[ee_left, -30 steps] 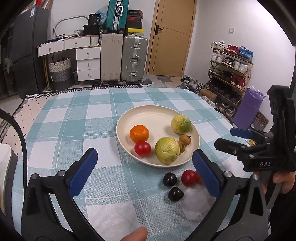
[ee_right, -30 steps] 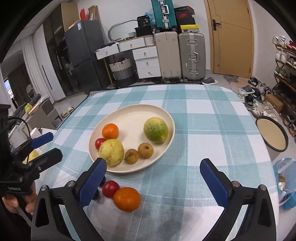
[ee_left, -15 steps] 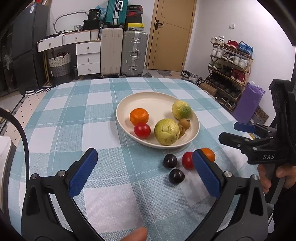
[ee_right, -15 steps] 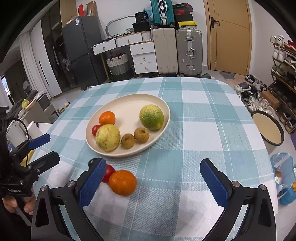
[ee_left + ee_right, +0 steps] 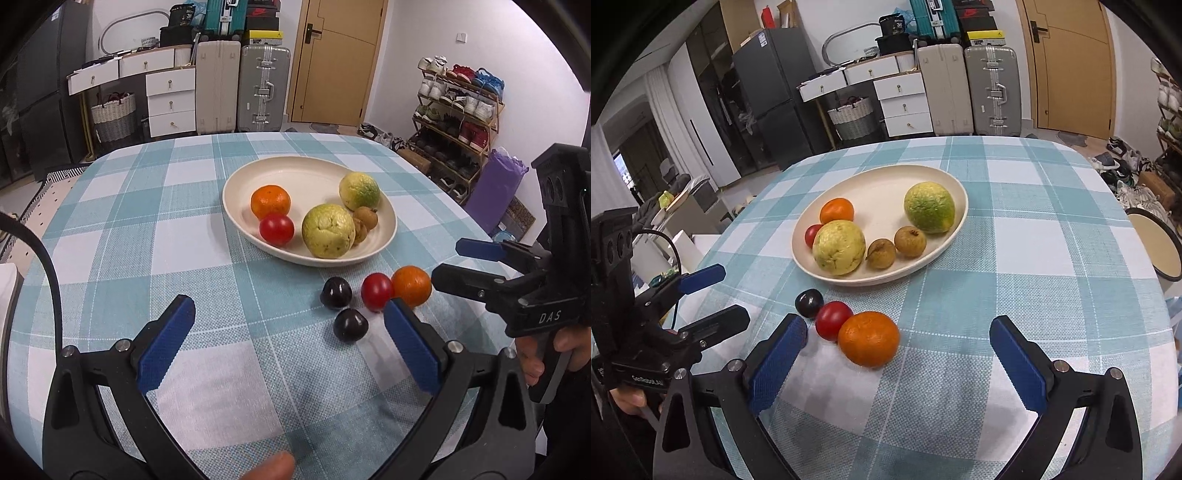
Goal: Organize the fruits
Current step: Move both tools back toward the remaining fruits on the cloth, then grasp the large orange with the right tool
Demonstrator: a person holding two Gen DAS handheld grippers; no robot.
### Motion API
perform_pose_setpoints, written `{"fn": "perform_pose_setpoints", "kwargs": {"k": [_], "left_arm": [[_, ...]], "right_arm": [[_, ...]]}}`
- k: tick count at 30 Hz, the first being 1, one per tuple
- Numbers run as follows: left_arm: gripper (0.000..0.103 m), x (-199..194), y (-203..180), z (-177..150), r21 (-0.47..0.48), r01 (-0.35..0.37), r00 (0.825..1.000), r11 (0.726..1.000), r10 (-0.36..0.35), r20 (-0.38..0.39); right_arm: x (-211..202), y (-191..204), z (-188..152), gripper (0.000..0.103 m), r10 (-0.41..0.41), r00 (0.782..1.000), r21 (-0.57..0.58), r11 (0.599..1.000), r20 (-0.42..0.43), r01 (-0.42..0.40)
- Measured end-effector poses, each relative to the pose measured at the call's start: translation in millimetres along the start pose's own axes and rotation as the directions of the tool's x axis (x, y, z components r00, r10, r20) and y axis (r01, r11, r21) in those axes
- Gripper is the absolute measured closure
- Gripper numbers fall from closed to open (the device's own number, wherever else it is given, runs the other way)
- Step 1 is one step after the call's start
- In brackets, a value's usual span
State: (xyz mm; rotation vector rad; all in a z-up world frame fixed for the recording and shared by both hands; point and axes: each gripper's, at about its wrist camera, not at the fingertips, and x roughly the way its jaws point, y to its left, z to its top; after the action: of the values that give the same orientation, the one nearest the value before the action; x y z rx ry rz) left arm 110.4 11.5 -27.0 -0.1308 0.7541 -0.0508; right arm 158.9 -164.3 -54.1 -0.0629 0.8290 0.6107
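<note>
Hovering over the counter (image 5: 1034, 236), both grippers, left gripper (image 5: 288, 343) and right gripper (image 5: 897, 354), fingers spread wide, gripping nothing. Sitting at 6 o'clock of the plate (image 5: 955, 225): loose orange (image 5: 868, 339), tomato (image 5: 833, 319), two dark plums (image 5: 335, 292).

Legible markings. The letters "DAS" are printed in pale characters on the black body of the right gripper (image 5: 458, 260), seen from the left wrist view, on its lower block just above the person's hand (image 5: 554, 350). In the right wrist view, the black body of the left gripper (image 5: 716, 295) carries a small pale word beginning "Go", on its lower block; the remaining letters are too small to read with certainty. Labels on the boxes above the suitcases (image 5: 967, 88) are illegible.
</note>
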Motion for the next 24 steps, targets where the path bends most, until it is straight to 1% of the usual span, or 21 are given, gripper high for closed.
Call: {"fn": "perform_pose_setpoints", "kwargs": {"k": [4,6,12,14,15,24], "left_arm": [[0.001,3,-1,-3,0.002,-0.004,1.000,1.000,0.004,-0.014],[0.001,6,1,-4,-0.011,0.008,1.000,1.000,-0.008,-0.028],[0.001,12,4,-7,-0.026,0.013,0.999,1.000,-0.014,-0.043],[0.001,14,5,-8,-0.024,0.016,0.999,1.000,-0.017,-0.048],[0.001,16,5,-8,-0.023,0.011,0.999,1.000,-0.012,-0.051],[0.001,22,1,-10,-0.004,0.011,0.998,1.000,-0.011,-0.066]], "right_arm": [[4,3,-1,0.001,0.019,1.000,-0.001,1.000,-0.011,-0.019],[7,5,-2,0.001,0.031,0.999,-0.008,0.999,-0.019,-0.031],[15,10,-7,0.005,0.034,0.998,-0.027,0.999,-0.044,-0.035],[17,11,-8,0.007,0.027,0.998,-0.035,0.999,-0.048,-0.029],[18,12,-8,0.011,0.029,0.998,-0.038,0.999,-0.050,-0.031],[25,14,-9,0.018,0.043,0.997,-0.048,0.998,-0.071,-0.047]]}}
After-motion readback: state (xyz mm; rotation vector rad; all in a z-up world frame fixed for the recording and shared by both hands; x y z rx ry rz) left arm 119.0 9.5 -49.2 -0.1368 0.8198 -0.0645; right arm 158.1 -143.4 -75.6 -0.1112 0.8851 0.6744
